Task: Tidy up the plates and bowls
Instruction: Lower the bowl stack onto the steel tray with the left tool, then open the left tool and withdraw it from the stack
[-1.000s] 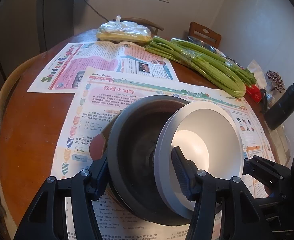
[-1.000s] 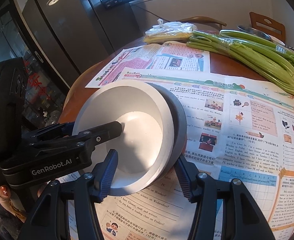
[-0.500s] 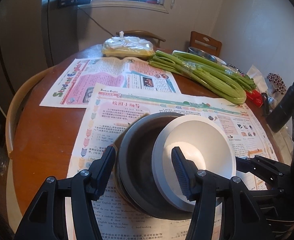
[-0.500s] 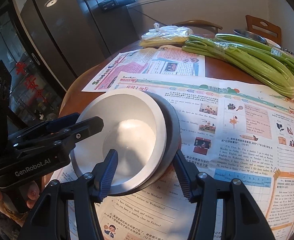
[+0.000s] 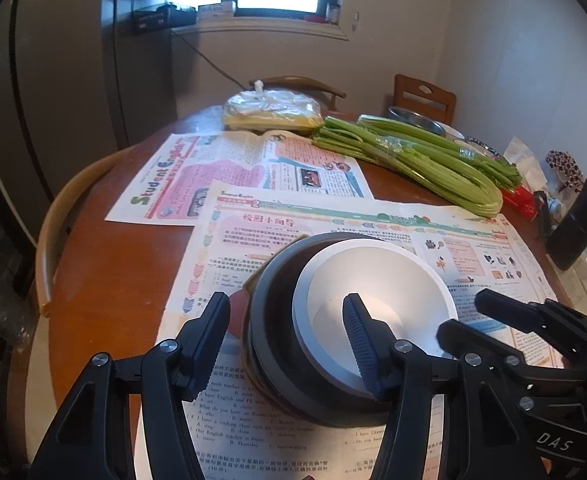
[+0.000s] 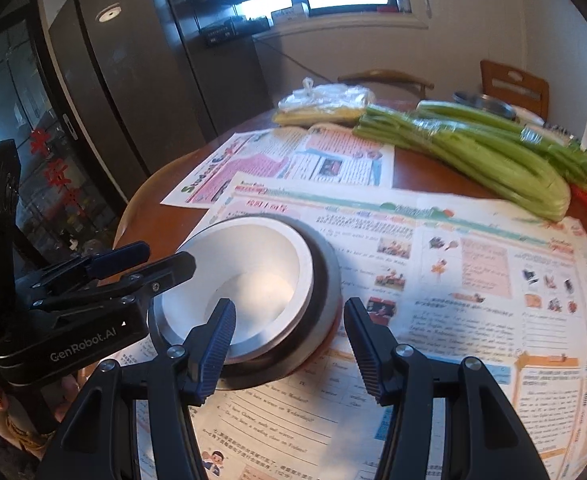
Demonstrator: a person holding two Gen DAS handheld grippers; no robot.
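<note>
One white bowl point(image 5: 377, 304) sits nested in one dark bowl point(image 5: 277, 320) on the nearer of two newspaper sheets point(image 5: 373, 220). The left gripper point(image 5: 285, 340) and right gripper point(image 6: 289, 340) each have fingers apart, straddling the bowls' rims without pressing. Two celery bunches point(image 5: 421, 160) lie behind.

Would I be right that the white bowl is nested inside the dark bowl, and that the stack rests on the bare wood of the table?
Not quite. The white bowl does sit nested in the dark bowl, but the stack rests on a newspaper spread over the table, not on bare wood. Both wrist views show printed pages all around the bowls.
</note>
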